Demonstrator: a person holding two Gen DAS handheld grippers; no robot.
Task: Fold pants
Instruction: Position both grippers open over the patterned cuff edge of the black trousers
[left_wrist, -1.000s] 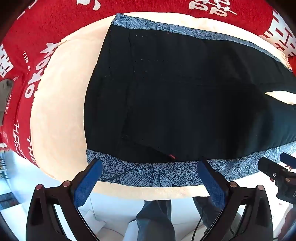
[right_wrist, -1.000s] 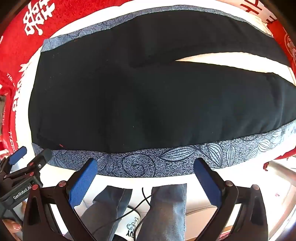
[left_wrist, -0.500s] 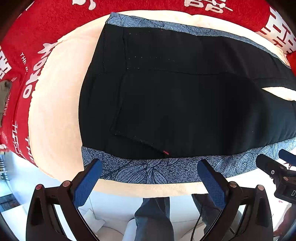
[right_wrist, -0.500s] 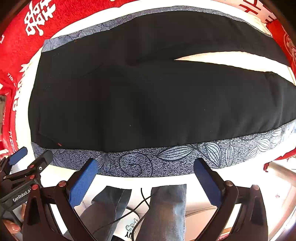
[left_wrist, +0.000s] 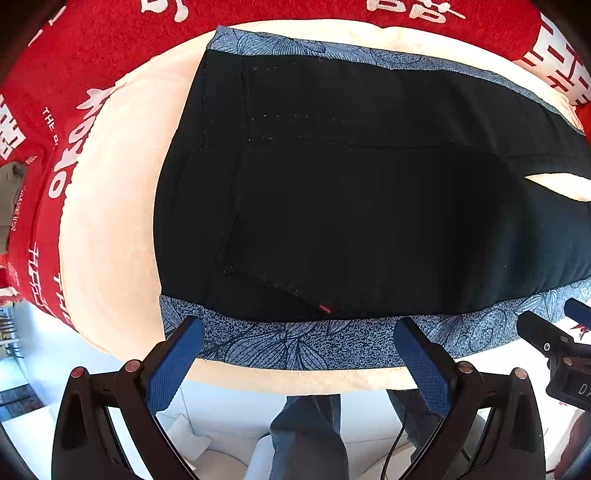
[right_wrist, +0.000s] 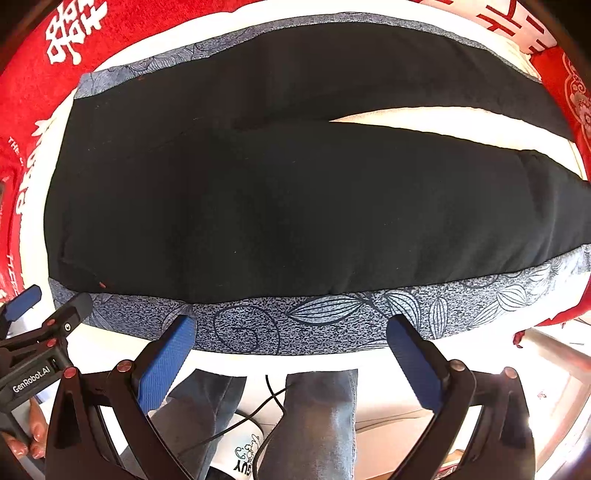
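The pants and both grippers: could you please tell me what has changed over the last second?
Both open grippers, left and right, came closer to the near patterned edge of the pants, with their fingers now over it. Nothing was gripped or released. The pants lie flat as before on the cream surface, legs apart.

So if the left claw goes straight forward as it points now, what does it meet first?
Most likely the patterned side stripe on the near edge of the black pants. The open left claw already frames that stripe. How high it is above the cloth cannot be told from this view.
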